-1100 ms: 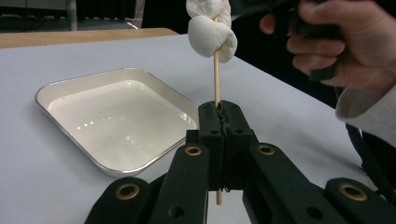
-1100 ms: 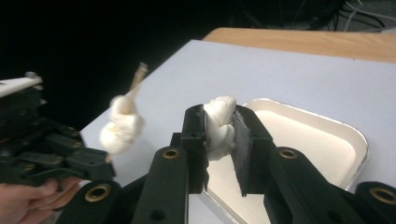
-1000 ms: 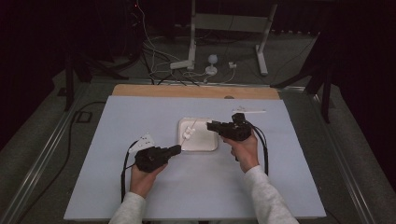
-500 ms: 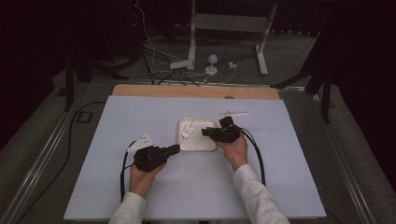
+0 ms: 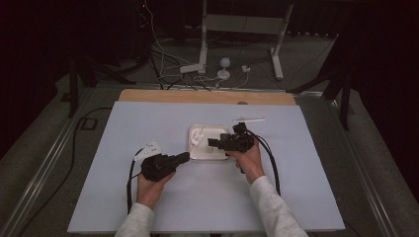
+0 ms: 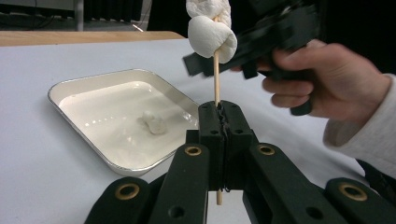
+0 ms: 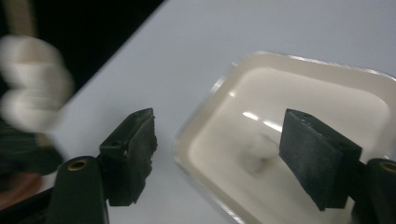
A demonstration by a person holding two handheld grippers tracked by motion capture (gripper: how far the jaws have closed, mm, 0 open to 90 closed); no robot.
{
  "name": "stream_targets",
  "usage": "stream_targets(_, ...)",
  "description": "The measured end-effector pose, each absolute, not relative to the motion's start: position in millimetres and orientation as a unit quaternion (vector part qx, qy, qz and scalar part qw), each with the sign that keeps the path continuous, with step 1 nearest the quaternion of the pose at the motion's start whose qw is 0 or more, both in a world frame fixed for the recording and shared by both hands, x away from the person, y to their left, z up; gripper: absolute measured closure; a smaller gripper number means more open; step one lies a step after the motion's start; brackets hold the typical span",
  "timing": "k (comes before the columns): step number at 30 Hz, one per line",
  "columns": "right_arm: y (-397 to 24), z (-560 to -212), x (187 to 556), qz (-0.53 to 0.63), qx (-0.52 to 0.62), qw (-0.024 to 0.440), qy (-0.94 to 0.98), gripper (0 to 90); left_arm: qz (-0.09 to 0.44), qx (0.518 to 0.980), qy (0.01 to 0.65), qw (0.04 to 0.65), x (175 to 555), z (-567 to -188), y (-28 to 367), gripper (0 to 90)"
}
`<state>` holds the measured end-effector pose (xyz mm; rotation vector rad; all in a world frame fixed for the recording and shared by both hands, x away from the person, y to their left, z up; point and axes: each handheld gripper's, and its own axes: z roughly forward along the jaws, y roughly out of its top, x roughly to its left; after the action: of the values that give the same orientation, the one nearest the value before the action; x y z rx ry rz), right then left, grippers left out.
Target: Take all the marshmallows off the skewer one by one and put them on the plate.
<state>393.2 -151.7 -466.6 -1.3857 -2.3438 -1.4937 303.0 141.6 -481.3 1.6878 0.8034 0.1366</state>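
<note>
My left gripper (image 6: 219, 109) is shut on a thin wooden skewer (image 6: 216, 79) that stands upright with white marshmallows (image 6: 212, 32) pushed onto its top. In the high view this gripper (image 5: 185, 157) sits just left of a white tray (image 5: 207, 126). One loose marshmallow (image 6: 153, 122) lies in the tray (image 6: 102, 107). My right gripper (image 5: 211, 142) hovers over the tray. Its jaws have just been opening and now stand apart (image 7: 219, 149), gripping nothing. The blurred loose marshmallow (image 7: 257, 151) shows below the gap, and the skewered marshmallows (image 7: 32, 88) are a blur at far left.
A second skewer (image 5: 248, 119) lies on the pale blue mat (image 5: 123, 197) behind the tray. A wooden strip (image 5: 163, 96) runs along the table's far edge. Beyond it are cables and stand legs (image 5: 202, 59) on the floor.
The right hand has moved left and slightly down, from the tray's right edge to over the tray. The left hand and its skewer have stayed put.
</note>
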Motion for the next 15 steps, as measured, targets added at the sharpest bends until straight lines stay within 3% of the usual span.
stream_targets(15,-151,-429,373,-0.539,-0.383,0.052,-0.748,24.4,0.056,0.73,0.341,0.59,302,-482,138,90.0)
